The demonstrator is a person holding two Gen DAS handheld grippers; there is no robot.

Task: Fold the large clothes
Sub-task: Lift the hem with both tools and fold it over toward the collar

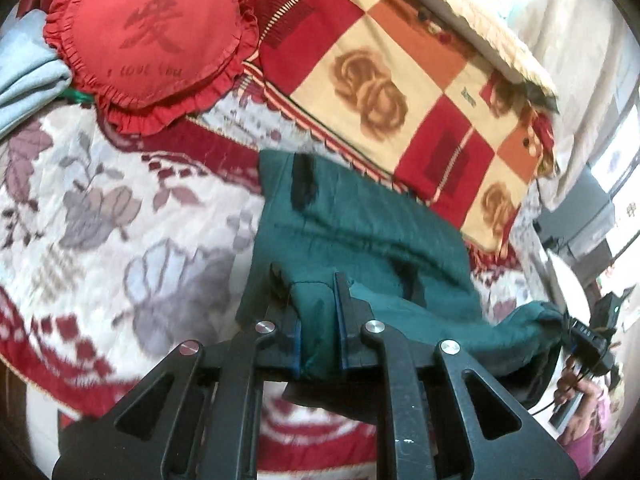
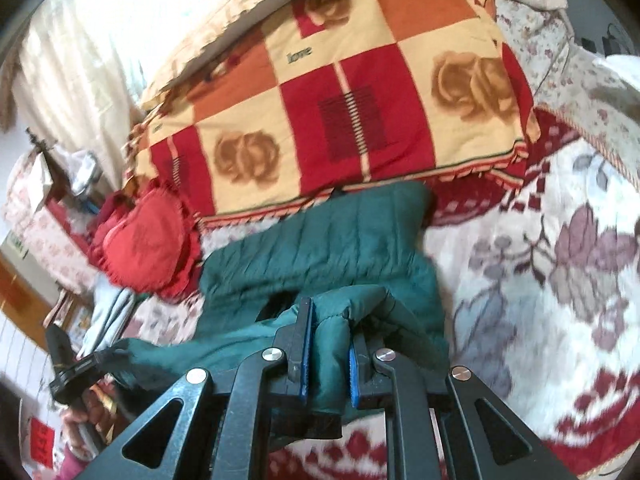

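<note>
A dark green quilted garment (image 1: 360, 228) lies on the flowered bedspread, its far part flat and its near edge lifted. My left gripper (image 1: 310, 284) is shut on a bunched fold of that near edge. My right gripper (image 2: 332, 312) is shut on another fold of the green garment (image 2: 320, 240). The right gripper also shows at the far right of the left wrist view (image 1: 588, 332), holding the cloth's other corner. The left gripper shows at the lower left of the right wrist view (image 2: 80, 368). The cloth hangs stretched between the two.
A checked red, orange and cream quilt (image 1: 400, 80) lies folded just behind the garment. A red heart cushion (image 1: 152, 44) sits at the back left beside pale blue cloth (image 1: 24, 76). The flowered bedspread (image 2: 540, 280) extends to the right. Curtains and furniture stand beyond the bed.
</note>
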